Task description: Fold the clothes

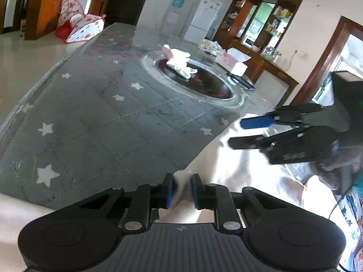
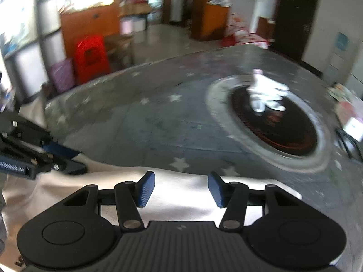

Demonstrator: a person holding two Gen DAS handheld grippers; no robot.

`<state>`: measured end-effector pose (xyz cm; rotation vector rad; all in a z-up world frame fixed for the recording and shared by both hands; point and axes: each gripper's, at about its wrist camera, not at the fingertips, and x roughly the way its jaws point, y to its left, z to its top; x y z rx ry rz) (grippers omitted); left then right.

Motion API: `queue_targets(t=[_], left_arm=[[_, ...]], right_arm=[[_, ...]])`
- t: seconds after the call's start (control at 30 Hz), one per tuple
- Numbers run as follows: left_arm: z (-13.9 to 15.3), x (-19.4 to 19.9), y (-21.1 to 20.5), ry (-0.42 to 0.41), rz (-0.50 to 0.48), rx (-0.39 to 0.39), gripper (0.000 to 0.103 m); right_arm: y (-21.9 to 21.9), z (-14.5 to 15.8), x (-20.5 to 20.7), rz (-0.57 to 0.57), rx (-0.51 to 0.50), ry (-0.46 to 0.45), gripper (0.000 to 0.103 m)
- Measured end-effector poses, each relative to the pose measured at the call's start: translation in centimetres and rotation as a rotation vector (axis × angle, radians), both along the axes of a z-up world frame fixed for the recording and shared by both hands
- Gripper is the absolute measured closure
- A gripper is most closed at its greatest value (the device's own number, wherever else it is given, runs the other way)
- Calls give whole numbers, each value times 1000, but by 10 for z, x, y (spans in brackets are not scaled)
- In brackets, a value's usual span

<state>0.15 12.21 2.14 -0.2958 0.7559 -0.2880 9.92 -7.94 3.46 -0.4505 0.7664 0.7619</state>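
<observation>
A cream-white garment (image 1: 238,170) lies on the near part of a grey star-patterned table; it also shows in the right wrist view (image 2: 186,195). My left gripper (image 1: 182,191) is shut on a pinched fold of the garment at its left edge. My right gripper (image 2: 181,189) is open and empty, hovering just above the garment. The right gripper shows in the left wrist view (image 1: 251,131), above the garment's far edge. The left gripper shows in the right wrist view (image 2: 65,161), at the garment's left side.
The grey table (image 1: 102,117) has a round glass turntable (image 1: 236,100) with a white and pink cloth heap (image 1: 179,62) on it. A tissue box (image 1: 233,62) and bags sit at the far right. Cabinets, a fridge and a play tent stand behind.
</observation>
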Motion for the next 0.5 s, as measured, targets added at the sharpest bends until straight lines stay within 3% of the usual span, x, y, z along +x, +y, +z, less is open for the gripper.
queue_targets(t=[0.13,0.23,0.33,0.5], left_arm=[[4,-3,2,-34,-22,-42,88],[12,-11,-2,-88,-51,-62,88],[20,-24,-13,-152,-124,-67,88],[22,-48,-45,-214,-285,-11,88]], right_arm=[[6,0,2,11,8,-1,50],[3,11,6,-31,69,-2,50],[0,24,5,-57,94,-18,50],[4,24,-6,-19,57,-18,50]])
